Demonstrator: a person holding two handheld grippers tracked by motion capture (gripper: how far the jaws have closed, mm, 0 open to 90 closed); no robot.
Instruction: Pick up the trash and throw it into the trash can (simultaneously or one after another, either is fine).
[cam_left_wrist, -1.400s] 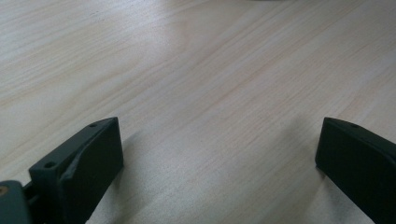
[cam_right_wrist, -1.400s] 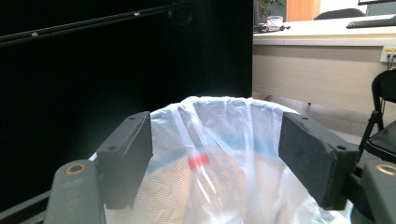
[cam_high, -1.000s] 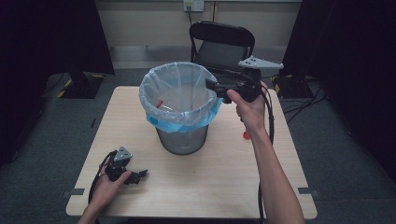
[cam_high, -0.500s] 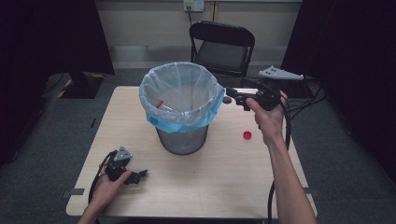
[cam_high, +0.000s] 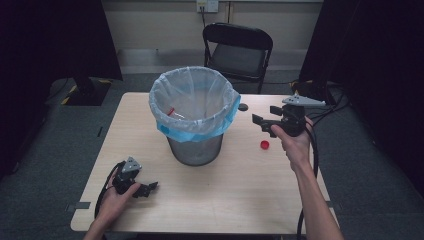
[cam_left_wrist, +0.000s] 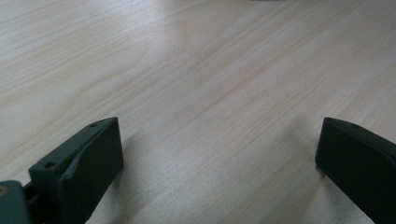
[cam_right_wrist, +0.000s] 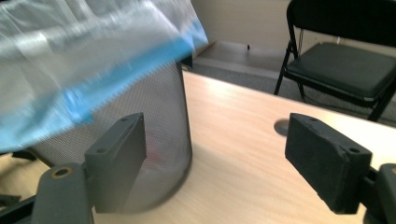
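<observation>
A wire-mesh bin (cam_high: 196, 147) lined with a clear and blue bag (cam_high: 192, 97) stands mid-table, with a small red item (cam_high: 171, 111) inside. A red cap (cam_high: 264, 145) lies on the table to its right. My right gripper (cam_high: 261, 124) hovers just above the cap, right of the bin, pointing at it with its jaws open and empty. In the right gripper view the gripper (cam_right_wrist: 215, 154) faces the bin (cam_right_wrist: 154, 107) close up. My left gripper (cam_high: 149, 188) rests open at the table's near left. In the left gripper view the gripper (cam_left_wrist: 219, 154) has bare wood between its jaws.
A black folding chair (cam_high: 240, 50) stands behind the table, also in the right gripper view (cam_right_wrist: 345, 60). A round cable hole (cam_high: 243, 106) sits in the tabletop (cam_high: 225, 190) behind the bin. Cables trail from both grippers. Dark curtains flank the room.
My right gripper has moved from over the bin's rim to the right and down, away from the bin, staying open. The left gripper has not moved.
</observation>
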